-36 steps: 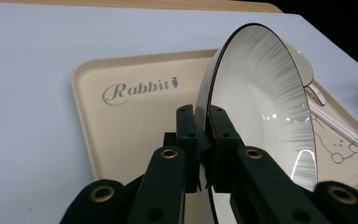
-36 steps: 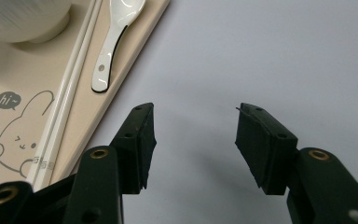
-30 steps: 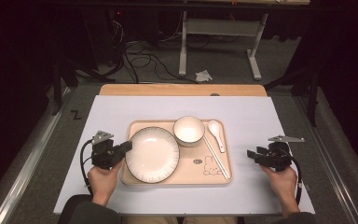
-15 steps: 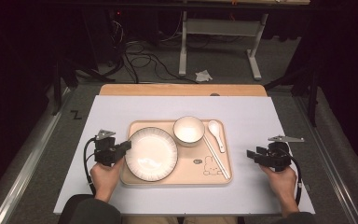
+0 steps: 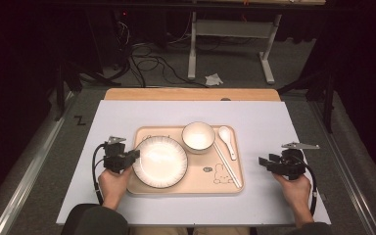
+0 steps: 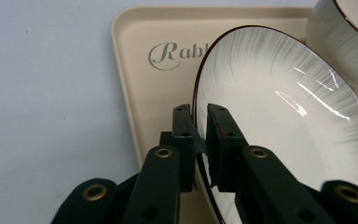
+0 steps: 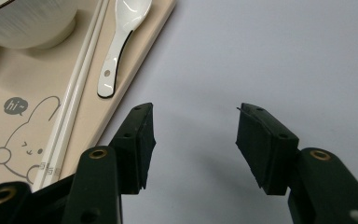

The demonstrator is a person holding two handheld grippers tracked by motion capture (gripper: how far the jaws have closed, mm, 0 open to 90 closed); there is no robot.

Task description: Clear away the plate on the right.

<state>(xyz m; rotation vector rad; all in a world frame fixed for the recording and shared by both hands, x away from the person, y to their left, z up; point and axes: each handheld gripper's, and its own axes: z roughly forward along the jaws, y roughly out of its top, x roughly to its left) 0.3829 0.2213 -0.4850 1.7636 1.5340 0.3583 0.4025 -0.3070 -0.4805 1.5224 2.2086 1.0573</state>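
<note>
plate: round white ceramic plate with a thin dark rim (image 6: pixel 279 107), near edge pinched between the jaws of the left gripper (image 6: pixel 199 135); it looks tipped up slightly, hard to be sure.
tray: beige plastic rabbit-print tray (image 6: pixel 135 93) under and ahead of that gripper.
bowl: white ceramic bowl (image 6: pixel 349 37) beyond the plate, close.
grip advice: lift slowly, keep the rim deep in the jaws, clear the bowl.
right gripper (image 7: pixel 193 140): spread wide, holding nothing, over the pale table (image 7: pixel 261 56), just beside the tray's edge.
</note>
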